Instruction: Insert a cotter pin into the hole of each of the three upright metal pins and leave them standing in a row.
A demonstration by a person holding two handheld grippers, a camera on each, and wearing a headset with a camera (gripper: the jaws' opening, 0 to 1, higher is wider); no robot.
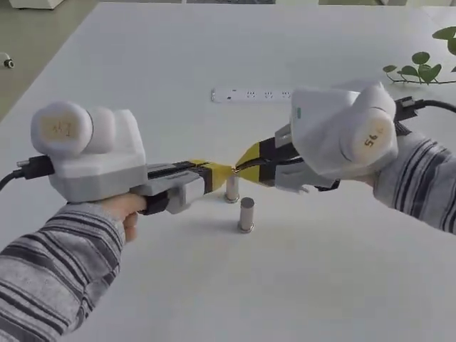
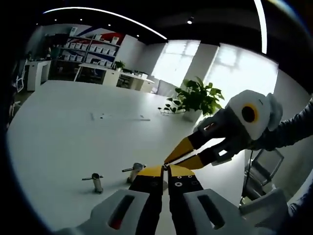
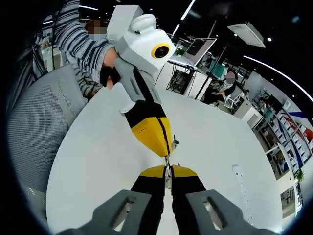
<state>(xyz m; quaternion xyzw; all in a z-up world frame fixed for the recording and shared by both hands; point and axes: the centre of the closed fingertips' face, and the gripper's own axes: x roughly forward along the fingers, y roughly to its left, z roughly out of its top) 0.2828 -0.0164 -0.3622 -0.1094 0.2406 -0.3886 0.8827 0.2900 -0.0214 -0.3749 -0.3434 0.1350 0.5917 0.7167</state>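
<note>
While tips meet, left tool (image 2: 165, 170) closed, right tool (image 3: 167, 169) pinching thin metal piece (image 3: 167, 179); metal pins (image 1: 246, 214) upright.

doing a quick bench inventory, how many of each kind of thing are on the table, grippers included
upright metal pins: 2
grippers: 2 (left gripper, right gripper)
power strip: 1
plant: 1
total: 6

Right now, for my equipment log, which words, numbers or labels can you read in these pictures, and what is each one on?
"56", perhaps more: orange, on the round cap of the right gripper.
Faint orange mark on the cap of the left gripper: too blurred to read.
Tiny print on its yellow jaw, right gripper view: too small.
</note>
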